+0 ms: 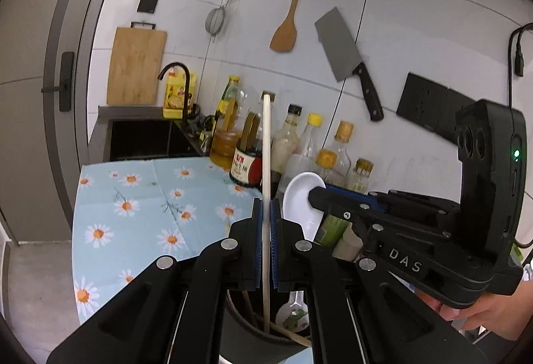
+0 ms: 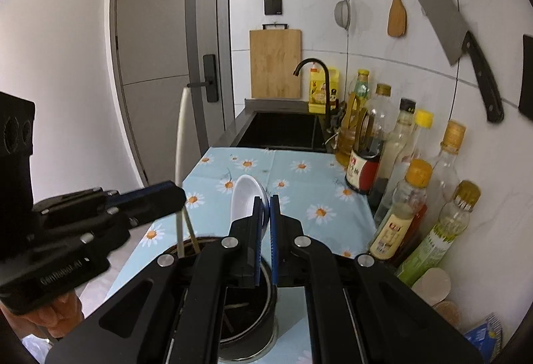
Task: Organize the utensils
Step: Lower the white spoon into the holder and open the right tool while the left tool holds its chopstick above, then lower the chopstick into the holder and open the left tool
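L gripper [image 1: 265, 240] pinches a long white utensil handle [image 1: 266, 144], axis upright, lower end already inside the dark utensil holder [image 1: 246, 334] directly below. R gripper [image 2: 265, 237], just beside, fingers pressed on a white ceramic spoon [image 2: 245, 197], bowl up. Holder also has wooden chopsticks [image 1: 289, 334] & a patterned spoon [image 1: 293, 314]; it stands on the daisy-cloth counter [image 2: 299, 177].

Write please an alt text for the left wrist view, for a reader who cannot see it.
The left gripper is shut on a long white utensil, its lower end inside a dark holder with other utensils. At right, the right gripper holds a white spoon. Behind are a daisy-print cloth, bottles and a cleaver on the tiled wall.
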Motion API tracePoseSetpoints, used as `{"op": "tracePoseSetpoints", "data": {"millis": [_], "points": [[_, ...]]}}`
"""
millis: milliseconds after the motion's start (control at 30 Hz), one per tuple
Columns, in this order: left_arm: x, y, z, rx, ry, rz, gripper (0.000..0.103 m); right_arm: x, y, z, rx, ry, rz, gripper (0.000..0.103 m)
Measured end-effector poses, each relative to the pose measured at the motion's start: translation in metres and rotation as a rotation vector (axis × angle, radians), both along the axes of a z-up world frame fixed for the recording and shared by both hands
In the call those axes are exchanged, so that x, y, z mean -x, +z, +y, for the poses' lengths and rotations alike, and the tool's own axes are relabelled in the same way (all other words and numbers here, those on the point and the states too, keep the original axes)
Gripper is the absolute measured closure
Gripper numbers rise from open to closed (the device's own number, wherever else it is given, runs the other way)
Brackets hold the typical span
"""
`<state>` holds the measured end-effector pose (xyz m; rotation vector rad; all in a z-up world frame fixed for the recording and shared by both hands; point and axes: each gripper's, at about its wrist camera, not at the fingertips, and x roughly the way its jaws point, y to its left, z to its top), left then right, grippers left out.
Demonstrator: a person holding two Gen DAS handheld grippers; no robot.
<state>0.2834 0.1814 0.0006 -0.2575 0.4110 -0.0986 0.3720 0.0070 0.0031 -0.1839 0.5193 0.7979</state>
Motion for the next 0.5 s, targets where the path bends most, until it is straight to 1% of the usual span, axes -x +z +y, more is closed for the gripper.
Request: {"op": "tracePoseSetpoints", "data": {"millis": [67,100,167,300,367,500], "points": [[0.001,-0.004,0.001,0.018,0.007,0.013,0.099,-0.001,-0.002,0.000,0.004,-0.007,0.014,0.097],[0.002,-0.005,0.002,0.024,0.009,0.017,0.099,-0.002,-0.003,-0.001,0.003,-0.004,0.036,0.096],[0.003,-0.006,0.003,0.026,0.015,0.027,0.099,-0.001,-0.002,-0.003,-0.009,0.002,0.050,0.093],[0.006,-0.005,0.003,0.027,0.023,0.040,0.098,0.001,0.003,-0.009,-0.024,-0.009,0.036,0.091],[0.007,-0.003,0.003,0.029,0.022,0.038,0.094,0.001,0.006,-0.012,-0.032,-0.013,0.038,0.091],[0.011,0.000,0.004,0.034,0.025,0.035,0.093,0.004,0.011,-0.017,-0.034,-0.016,0.031,0.091]]}}
